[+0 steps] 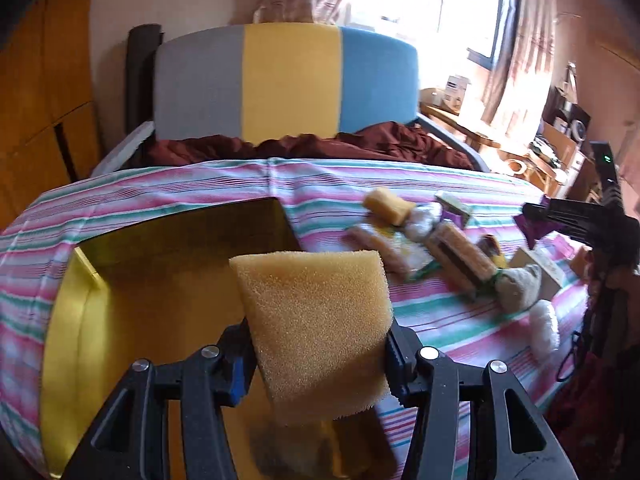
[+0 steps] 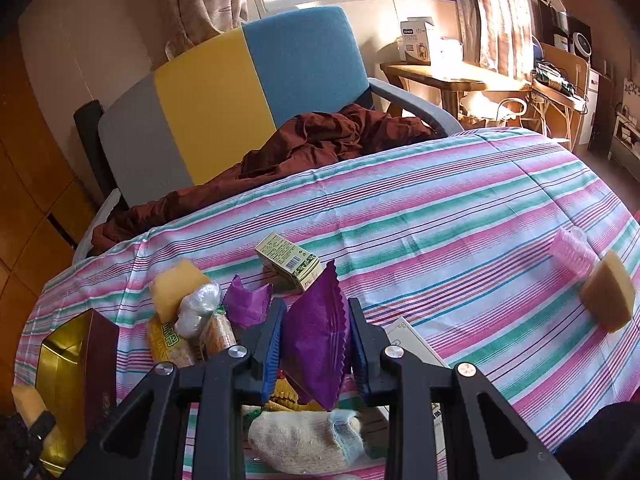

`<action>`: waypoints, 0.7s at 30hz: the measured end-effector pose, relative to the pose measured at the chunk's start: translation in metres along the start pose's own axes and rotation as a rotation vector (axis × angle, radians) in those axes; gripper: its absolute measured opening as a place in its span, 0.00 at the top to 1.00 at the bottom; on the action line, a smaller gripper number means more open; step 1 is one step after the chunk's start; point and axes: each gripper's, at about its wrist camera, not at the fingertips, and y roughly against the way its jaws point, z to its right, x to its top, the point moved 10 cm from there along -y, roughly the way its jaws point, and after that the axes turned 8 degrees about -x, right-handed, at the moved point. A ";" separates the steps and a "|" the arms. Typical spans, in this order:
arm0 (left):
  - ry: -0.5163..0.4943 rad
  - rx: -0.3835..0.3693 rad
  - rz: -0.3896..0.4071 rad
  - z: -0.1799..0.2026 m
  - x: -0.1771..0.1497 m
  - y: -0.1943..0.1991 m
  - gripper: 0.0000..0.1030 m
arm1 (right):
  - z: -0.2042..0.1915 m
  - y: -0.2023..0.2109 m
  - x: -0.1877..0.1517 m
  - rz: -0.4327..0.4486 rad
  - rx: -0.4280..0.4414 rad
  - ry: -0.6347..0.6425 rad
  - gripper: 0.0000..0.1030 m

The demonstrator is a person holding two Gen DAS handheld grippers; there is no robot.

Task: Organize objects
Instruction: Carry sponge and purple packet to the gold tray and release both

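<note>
My left gripper point(image 1: 318, 344) is shut on a yellow sponge point(image 1: 316, 304), held above an open box with a gold lining point(image 1: 64, 340) on the striped tablecloth point(image 1: 440, 320). In the right wrist view, that box point(image 2: 60, 364) sits at the lower left, with the sponge point(image 2: 26, 404) beside it. My right gripper point(image 2: 318, 320) is shut on a purple packet point(image 2: 318, 344) with zigzag edges, above a pile of snack packets point(image 2: 216, 332). A second purple packet point(image 2: 246, 304), a yellow sponge point(image 2: 180, 284) and a green-and-white carton point(image 2: 288, 264) lie in that pile.
A pale knitted bundle point(image 2: 304, 440) lies under my right gripper. A pink ribbed cup point(image 2: 572, 252) and another sponge point(image 2: 610, 296) lie at the table's right edge. Behind the table stands a grey, yellow and blue chair point(image 2: 260, 68) with a maroon cloth point(image 2: 320, 136).
</note>
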 end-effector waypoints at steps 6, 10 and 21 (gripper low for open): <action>0.083 0.232 -0.042 -0.110 -0.030 0.019 0.44 | -0.009 -0.002 -0.003 0.002 -0.009 0.045 0.72; 0.118 0.330 -0.052 -0.153 -0.051 0.036 0.39 | -0.015 -0.004 -0.005 -0.005 -0.014 0.081 0.72; 0.163 0.388 -0.029 -0.186 -0.075 0.066 0.15 | -0.051 0.005 -0.016 -0.038 0.031 0.165 0.72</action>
